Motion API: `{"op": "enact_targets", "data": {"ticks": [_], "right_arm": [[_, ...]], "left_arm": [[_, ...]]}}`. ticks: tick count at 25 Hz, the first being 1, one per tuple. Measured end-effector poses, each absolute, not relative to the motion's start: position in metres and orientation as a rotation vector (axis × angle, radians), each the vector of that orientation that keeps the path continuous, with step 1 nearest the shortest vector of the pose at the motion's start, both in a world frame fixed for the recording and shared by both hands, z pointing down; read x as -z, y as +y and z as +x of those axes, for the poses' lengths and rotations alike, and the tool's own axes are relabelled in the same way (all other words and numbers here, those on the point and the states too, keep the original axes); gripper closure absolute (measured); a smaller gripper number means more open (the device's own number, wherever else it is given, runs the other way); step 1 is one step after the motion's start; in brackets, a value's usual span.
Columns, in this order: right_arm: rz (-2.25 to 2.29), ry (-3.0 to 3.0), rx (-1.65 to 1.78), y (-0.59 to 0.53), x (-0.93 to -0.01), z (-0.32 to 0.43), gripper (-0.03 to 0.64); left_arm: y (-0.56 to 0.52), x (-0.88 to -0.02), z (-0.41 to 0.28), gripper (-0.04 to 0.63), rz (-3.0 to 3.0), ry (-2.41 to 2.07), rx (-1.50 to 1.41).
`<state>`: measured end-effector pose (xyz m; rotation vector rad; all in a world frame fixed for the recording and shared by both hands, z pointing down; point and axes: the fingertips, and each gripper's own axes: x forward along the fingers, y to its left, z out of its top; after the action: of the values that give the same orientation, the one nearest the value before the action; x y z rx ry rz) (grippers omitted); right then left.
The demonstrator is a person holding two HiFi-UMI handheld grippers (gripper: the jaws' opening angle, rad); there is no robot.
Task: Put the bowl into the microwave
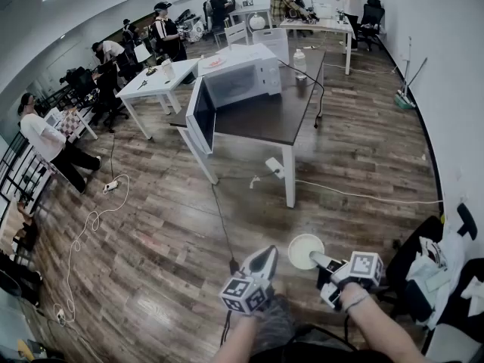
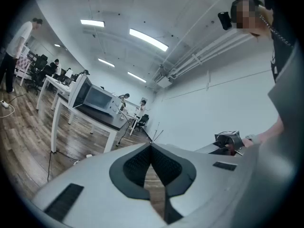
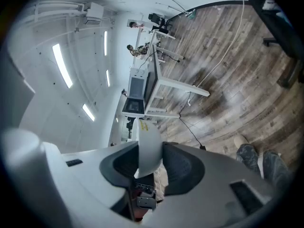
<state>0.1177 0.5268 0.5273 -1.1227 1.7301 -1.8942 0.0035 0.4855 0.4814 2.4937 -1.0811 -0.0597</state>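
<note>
bowl (image 1: 305,249): 1 | microwave (image 1: 249,78): 1 | left tool (image 1: 268,255) + right tool (image 1: 318,259): 2

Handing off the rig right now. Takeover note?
Left gripper: shut, empty, held beside the right one.
Right gripper: shut on the wall of the white bowl, held above the floor.
Microwave: on the dark table ahead, door open.
Done: bowl in grip, door open.
Left: carry the bowl to the table, set it inside the microwave, release.
</note>
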Motion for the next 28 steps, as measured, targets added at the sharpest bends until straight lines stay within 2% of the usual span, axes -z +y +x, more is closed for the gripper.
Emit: {"op": "enact_targets", "data": {"ticks": [28], "right_arm": [[-1.164, 1.656, 1.879, 0.318, -0.525, 0.069, 0.477]], "left_arm": [[0.286, -0.483, -0.043, 0.594, 2.482, -1.027, 0.099]]}}
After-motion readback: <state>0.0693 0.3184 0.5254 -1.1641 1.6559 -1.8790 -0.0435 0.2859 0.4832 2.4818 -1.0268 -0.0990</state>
